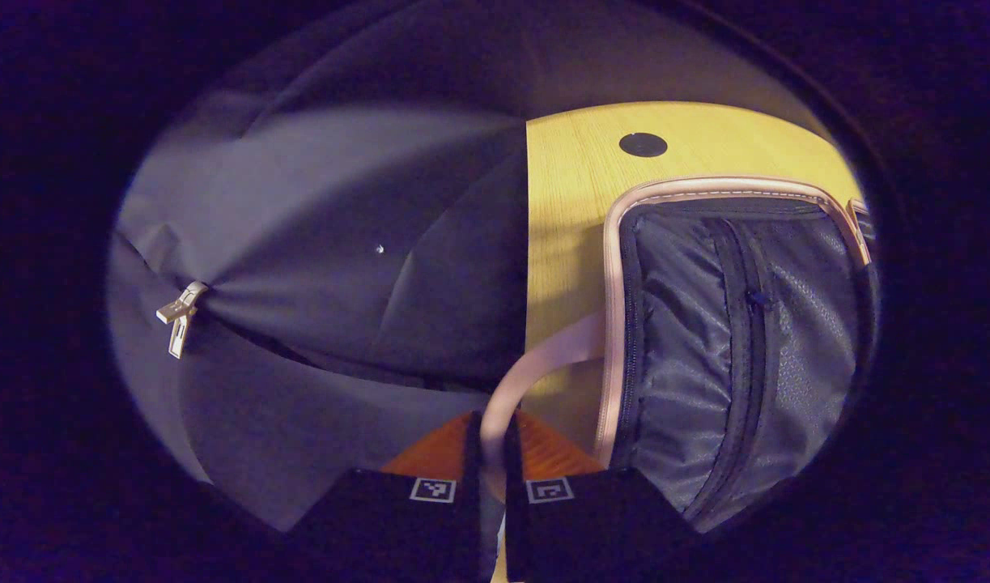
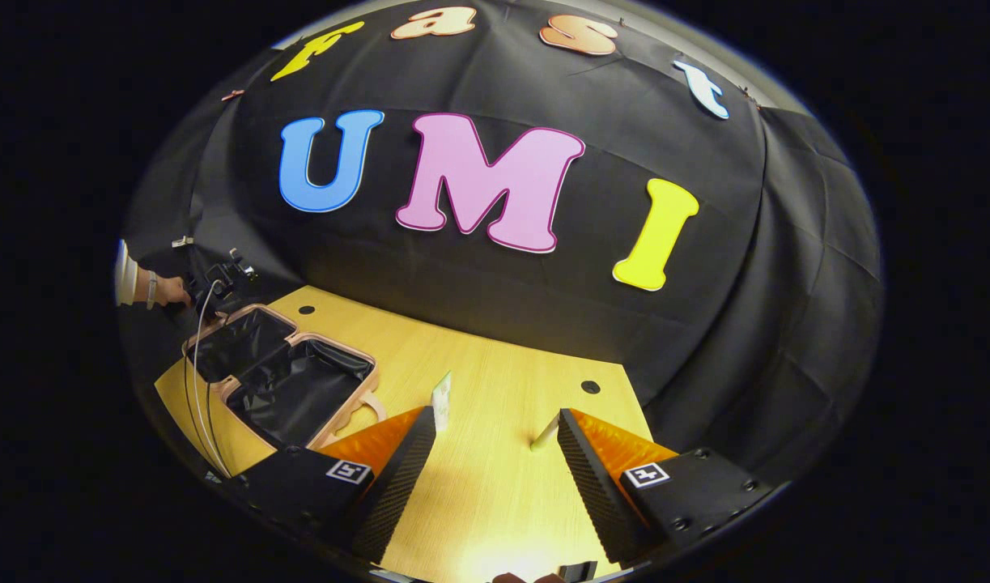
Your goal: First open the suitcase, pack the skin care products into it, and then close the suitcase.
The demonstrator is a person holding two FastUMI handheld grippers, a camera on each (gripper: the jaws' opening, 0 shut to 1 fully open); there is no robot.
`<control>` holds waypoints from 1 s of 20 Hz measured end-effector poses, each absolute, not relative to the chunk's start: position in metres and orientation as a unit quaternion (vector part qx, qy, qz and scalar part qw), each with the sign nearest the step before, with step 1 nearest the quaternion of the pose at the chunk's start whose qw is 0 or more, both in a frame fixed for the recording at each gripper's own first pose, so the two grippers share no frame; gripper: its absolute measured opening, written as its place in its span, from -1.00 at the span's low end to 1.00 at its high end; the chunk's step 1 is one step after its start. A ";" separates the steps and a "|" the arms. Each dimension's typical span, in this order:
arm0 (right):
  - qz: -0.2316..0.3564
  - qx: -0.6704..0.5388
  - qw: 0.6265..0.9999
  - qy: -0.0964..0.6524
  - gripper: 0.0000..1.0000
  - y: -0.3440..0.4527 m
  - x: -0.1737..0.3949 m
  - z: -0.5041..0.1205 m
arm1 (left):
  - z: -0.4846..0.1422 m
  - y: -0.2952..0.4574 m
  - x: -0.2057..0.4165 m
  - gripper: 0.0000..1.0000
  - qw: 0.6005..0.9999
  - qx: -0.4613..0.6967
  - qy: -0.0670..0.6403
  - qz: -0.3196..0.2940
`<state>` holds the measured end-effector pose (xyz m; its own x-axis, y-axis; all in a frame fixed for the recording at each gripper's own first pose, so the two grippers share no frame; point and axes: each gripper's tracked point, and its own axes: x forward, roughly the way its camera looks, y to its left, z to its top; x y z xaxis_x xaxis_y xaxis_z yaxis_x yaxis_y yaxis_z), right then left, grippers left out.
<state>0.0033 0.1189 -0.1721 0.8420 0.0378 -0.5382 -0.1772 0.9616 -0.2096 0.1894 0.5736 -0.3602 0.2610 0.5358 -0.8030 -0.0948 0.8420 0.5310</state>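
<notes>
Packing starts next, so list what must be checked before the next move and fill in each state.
1. Suitcase open: ok, both halves lie flat on the table with the lining showing.
2. Left hand-held gripper free of the suitcase: not ok, its fingers are shut on the pink handle.
3. Right hand-held gripper ready to grasp: ok, jaws wide apart with nothing between them.
4. Products in front of it: ok, a small pale tube and a slim stick are on the table just ahead.
5. Room inside the suitcase: cannot tell, the lining is too dark.
</notes>
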 end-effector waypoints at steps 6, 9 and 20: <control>0.046 -0.125 0.959 0.250 0.93 0.110 0.011 -0.164 | -0.263 0.499 0.236 0.96 0.868 0.209 0.430 0.130; 0.026 -0.107 0.969 0.220 0.93 0.099 0.029 -0.156 | -0.182 0.392 0.258 0.96 0.927 0.215 0.304 0.044; -0.004 -0.046 0.971 0.234 0.93 0.042 0.045 -0.185 | -0.158 -0.019 0.221 0.95 0.937 0.090 0.237 -0.240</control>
